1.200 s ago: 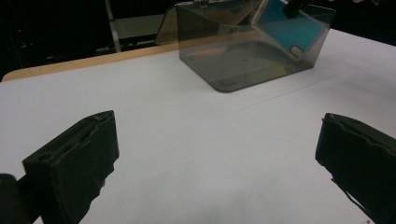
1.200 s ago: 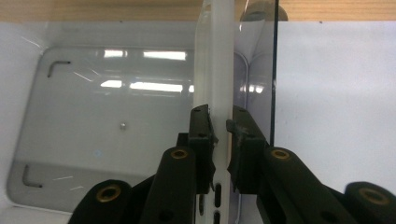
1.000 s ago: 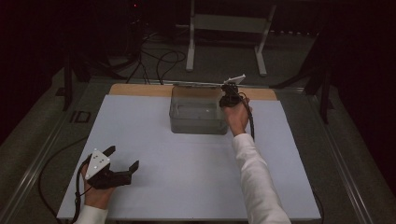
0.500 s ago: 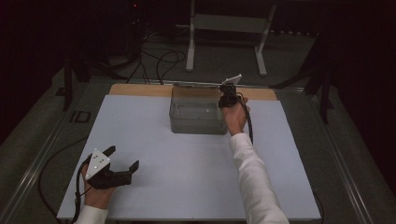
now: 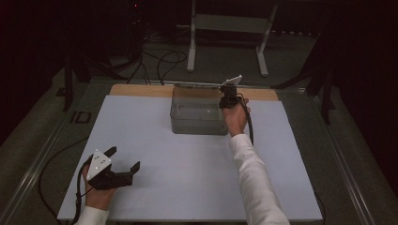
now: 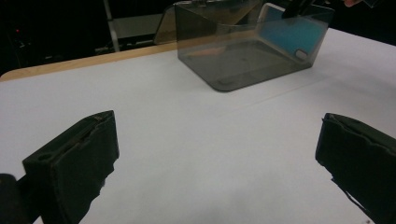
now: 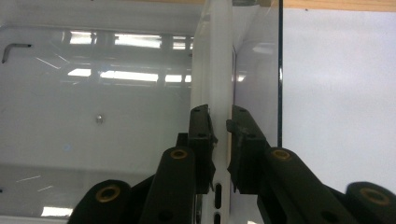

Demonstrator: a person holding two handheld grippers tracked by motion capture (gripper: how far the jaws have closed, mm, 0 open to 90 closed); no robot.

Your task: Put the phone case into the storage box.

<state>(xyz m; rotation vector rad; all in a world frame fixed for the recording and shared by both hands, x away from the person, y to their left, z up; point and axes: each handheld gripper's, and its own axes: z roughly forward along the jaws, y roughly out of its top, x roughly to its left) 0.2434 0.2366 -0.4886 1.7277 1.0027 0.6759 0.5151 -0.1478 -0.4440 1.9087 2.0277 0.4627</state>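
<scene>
One phone clamped in right gripper fingers inside one clear bin; left gripper fingers apart.

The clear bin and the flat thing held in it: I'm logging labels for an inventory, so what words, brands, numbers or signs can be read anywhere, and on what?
None can be read.
Clear bin: no print shows.
Flat white and blue case in the right claw: its faces are plain.
Left claw: no marking shows.

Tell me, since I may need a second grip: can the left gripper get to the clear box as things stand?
Probably yes: the left gripper stands open, with bare table between it and the clear box.
</scene>
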